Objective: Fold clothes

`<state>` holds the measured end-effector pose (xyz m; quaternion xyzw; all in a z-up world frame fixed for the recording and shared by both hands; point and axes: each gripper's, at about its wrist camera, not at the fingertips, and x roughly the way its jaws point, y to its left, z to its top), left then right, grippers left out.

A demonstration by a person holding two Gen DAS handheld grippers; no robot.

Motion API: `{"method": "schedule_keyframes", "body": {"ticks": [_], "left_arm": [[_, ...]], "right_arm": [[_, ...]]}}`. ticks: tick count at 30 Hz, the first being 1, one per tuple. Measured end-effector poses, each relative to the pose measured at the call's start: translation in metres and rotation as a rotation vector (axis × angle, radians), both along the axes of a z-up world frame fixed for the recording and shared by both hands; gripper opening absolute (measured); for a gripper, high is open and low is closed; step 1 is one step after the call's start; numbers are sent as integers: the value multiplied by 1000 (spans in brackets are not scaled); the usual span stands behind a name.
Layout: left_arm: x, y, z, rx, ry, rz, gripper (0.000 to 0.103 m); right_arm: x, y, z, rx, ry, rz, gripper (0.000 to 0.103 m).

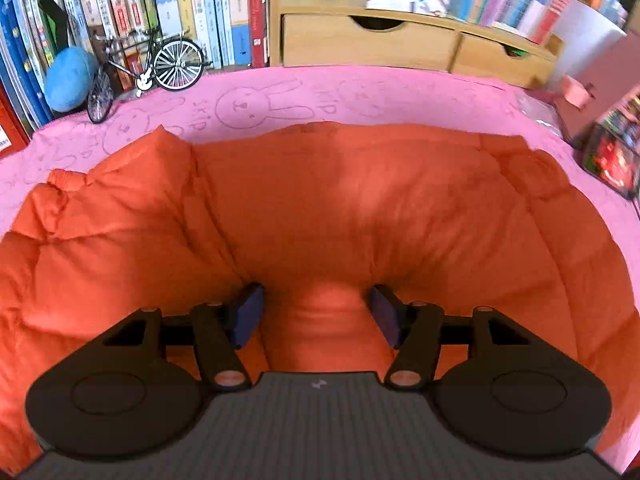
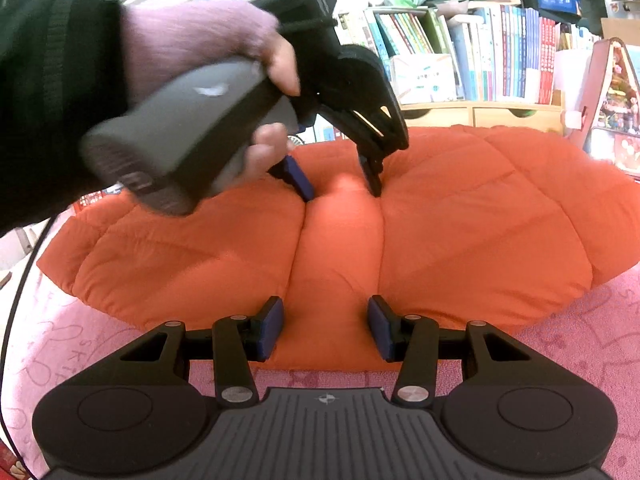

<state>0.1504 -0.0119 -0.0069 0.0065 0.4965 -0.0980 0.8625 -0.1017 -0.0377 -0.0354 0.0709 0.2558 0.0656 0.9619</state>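
An orange padded garment [image 2: 460,216] lies spread on a pink cloth [image 1: 360,92] printed with rabbit outlines, in front of shelves of books [image 1: 180,8] and a small model bicycle [image 1: 148,68]. The left gripper [image 1: 318,316] points steeply down into the quilting, its blue pads on either side of a raised ridge of fabric; seen from the right wrist camera its fingertips dig into the cloth, so it looks clamped on that fold, though blur leaves some doubt. The right gripper [image 2: 326,328] (lower, at the garment's near edge) has its jaws pressed against a bunched strip of the same orange fabric. A hand [image 2: 224,92] in a mauve cuff holds the left tool.
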Motion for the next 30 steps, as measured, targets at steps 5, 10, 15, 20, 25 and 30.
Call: {"method": "schedule_keyframes", "body": {"ticks": [5, 10, 15, 20, 25, 30], "left_arm": [[27, 7, -6, -36, 41, 43, 60], [42, 5, -12, -16, 25, 62, 63], [55, 5, -16, -9, 39, 31, 67], [57, 8, -17, -26, 43, -11, 69], [54, 10, -18, -35, 17, -32, 70], [53, 15, -18, -60, 5, -54, 71]], "right_arm": [[-8, 8, -1, -2, -1, 2, 48], [-28, 3, -1, -4, -3, 6, 48], [-6, 1, -6, -9, -4, 9, 48], [-2, 0, 2, -3, -15, 5, 50], [3, -12, 24, 65, -78, -30, 60], [28, -9, 42, 67, -100, -46, 55]]}}
